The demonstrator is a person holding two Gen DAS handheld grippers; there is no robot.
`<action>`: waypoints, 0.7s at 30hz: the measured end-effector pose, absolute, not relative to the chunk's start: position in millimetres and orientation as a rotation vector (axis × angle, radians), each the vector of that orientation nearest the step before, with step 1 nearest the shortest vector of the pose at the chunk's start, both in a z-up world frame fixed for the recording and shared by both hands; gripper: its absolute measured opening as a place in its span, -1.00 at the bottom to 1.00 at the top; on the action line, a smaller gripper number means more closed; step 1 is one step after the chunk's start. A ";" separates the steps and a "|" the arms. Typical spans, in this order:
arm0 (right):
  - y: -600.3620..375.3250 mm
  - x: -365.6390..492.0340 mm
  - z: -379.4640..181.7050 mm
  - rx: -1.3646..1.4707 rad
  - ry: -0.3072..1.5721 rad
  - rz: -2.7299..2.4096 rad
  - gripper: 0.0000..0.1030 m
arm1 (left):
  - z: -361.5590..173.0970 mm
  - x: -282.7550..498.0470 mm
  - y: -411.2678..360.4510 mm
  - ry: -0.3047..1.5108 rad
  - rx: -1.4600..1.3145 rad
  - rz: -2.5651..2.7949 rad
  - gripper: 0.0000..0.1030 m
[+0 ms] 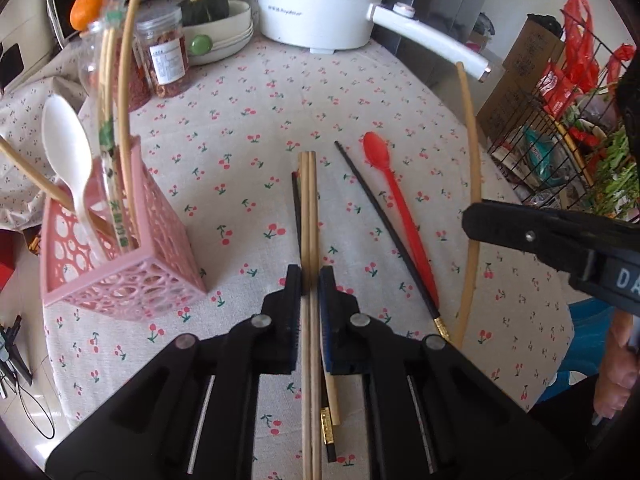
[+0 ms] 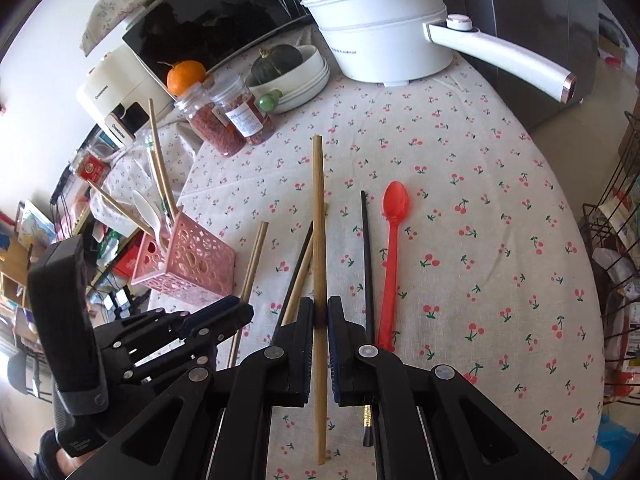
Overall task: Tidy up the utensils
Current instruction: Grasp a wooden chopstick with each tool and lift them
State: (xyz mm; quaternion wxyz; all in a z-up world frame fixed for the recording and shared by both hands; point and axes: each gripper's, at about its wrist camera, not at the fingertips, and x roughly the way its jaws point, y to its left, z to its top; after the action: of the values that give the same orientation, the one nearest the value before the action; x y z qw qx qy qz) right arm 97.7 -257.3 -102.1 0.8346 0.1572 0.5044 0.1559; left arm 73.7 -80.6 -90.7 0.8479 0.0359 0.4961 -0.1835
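Note:
My left gripper (image 1: 310,280) is shut on a pair of wooden chopsticks (image 1: 308,200), held above the cloth. My right gripper (image 2: 320,312) is shut on a single wooden chopstick (image 2: 319,220), which also shows in the left wrist view (image 1: 472,152). A pink perforated holder (image 1: 120,264) at the left holds a white spoon (image 1: 68,140) and several chopsticks; it also shows in the right wrist view (image 2: 192,264). On the table lie a red spoon (image 1: 400,204), a black chopstick (image 1: 384,224), another black chopstick (image 2: 298,268) and a wooden one (image 2: 300,280).
A white electric pot (image 1: 320,4) with a long handle stands at the back. Bowls with a green squash (image 1: 208,8), two spice jars (image 1: 166,56) and an orange (image 1: 86,6) are at the back left. A wire rack (image 1: 568,132) stands off the table's right.

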 end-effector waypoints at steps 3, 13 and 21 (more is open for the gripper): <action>-255.8 90.7 -85.2 0.323 1.003 0.335 -0.87 | -64.1 57.1 -72.6 0.943 0.080 -0.404 -0.81; -243.7 75.1 -27.8 0.280 0.780 0.357 -0.87 | 7.8 32.9 -30.5 0.587 -0.048 -0.447 -0.81; -237.4 71.6 1.4 0.306 0.690 0.388 -0.87 | 38.1 37.9 8.3 0.298 -0.135 -0.334 -0.80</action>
State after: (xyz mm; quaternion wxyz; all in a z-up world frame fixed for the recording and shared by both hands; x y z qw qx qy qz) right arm 71.6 -237.4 1.4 0.9113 0.1485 0.3346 0.1884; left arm 37.9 8.3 38.1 0.9728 -0.0668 0.1476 -0.1657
